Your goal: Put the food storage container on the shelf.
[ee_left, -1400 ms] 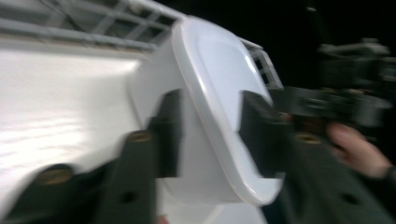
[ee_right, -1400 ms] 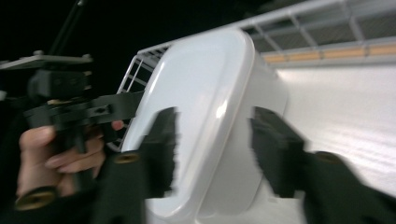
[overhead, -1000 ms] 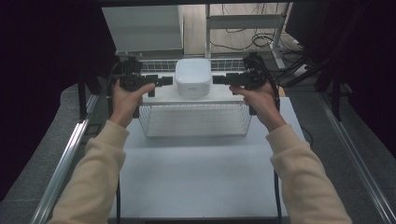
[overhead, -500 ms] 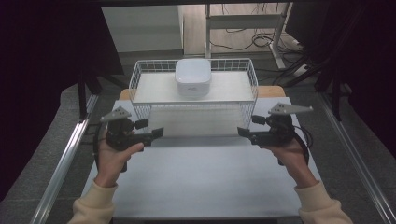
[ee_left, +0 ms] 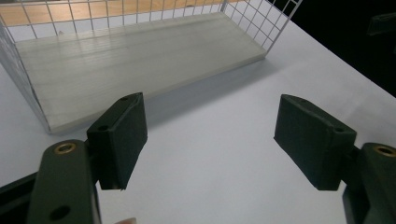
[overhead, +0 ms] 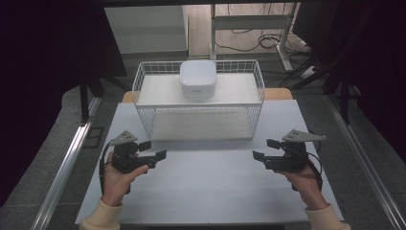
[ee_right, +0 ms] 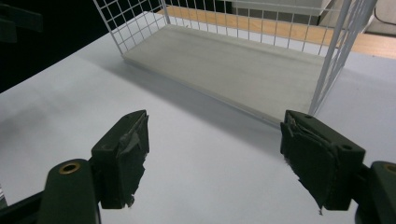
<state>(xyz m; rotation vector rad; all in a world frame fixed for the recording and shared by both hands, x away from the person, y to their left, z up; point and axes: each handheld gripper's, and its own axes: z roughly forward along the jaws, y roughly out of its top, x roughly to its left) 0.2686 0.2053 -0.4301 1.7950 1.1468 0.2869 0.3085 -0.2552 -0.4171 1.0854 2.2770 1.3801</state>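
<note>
Tools apart, both wide open and empty: left tool [overhead: 153, 149] and right tool [overhead: 264, 149] hover near the tabletop's [overhead: 206, 187] front edge. White wire basket [overhead: 198, 103] with a white square box [overhead: 197, 79] on top sits at the back edge.

The rack [overhead: 198, 103] is white wire in a square grid, with pale, faintly grained whitish boards for its shelves. The box [overhead: 197, 79] on top is plain glossy white. The table [overhead: 206, 187] is a flat, pale grey-white, with a strip of light wood showing at its far edge behind the rack. The left tool [overhead: 153, 149] is black with a grey plate on top, and the right tool [overhead: 265, 149] matches it; brass-coloured rings sit near their jaws. Both sleeves are cream. The surroundings are mostly dark, nearly black, with grey floor.
</note>
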